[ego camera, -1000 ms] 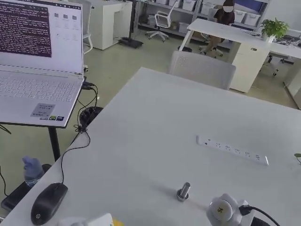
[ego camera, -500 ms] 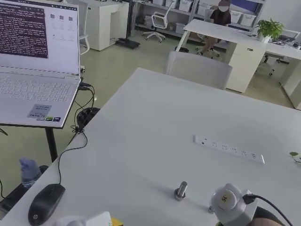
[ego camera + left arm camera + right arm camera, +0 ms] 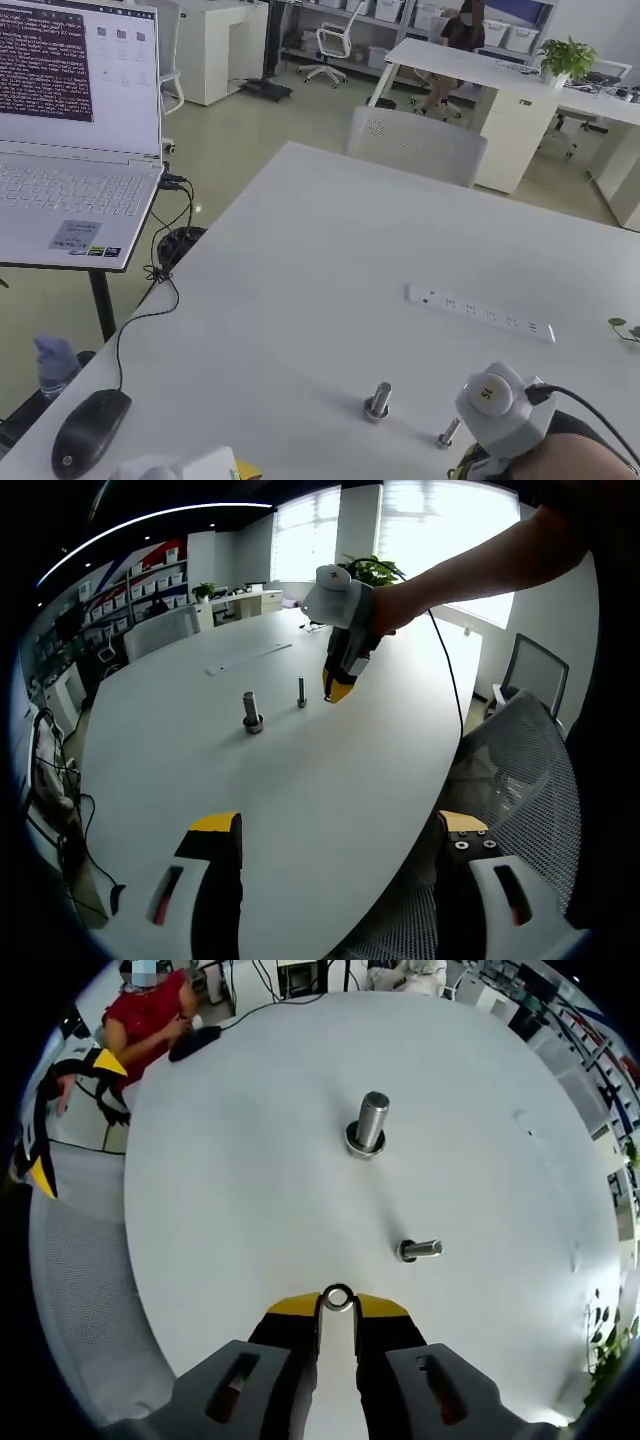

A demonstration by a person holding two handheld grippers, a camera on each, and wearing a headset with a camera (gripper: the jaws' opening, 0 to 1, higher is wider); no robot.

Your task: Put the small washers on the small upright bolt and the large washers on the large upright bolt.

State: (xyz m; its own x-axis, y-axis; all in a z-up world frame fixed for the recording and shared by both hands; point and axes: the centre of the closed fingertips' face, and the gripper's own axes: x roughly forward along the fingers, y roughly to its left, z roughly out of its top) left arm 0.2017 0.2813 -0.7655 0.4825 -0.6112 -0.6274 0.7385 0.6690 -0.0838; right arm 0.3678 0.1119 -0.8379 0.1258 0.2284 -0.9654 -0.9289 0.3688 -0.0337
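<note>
Washer [image 3: 327, 1296], a small metal ring, is pinched between the tips of the right gripper [image 3: 338, 1312], whose yellow-tipped jaws stand narrow with the ring held flat across their ends. Just beyond the ring in the right gripper view is the small bolt [image 3: 418, 1250], near the jaws but apart from them. Farther out is the large bolt [image 3: 369, 1123], a thicker steel post on a wider base. Both bolts stand on the white table [image 3: 240, 1180].

In the left gripper view, the right gripper points down at the tabletop just beside the small bolt, with the large bolt on that bolt's other side. Whether its tips touch the table cannot be told. The left gripper [image 3: 338, 827] has its jaws spread wide with nothing between them, and it sits at the near edge of the table, well apart from the bolts.

In the head view, the bolts stand close together near the front of the table. A white power strip [image 3: 480, 313] lies beyond them. An open laptop [image 3: 70, 130] sits on a stand to the left, and a black mouse [image 3: 90, 428] rests at the table's near left corner.
</note>
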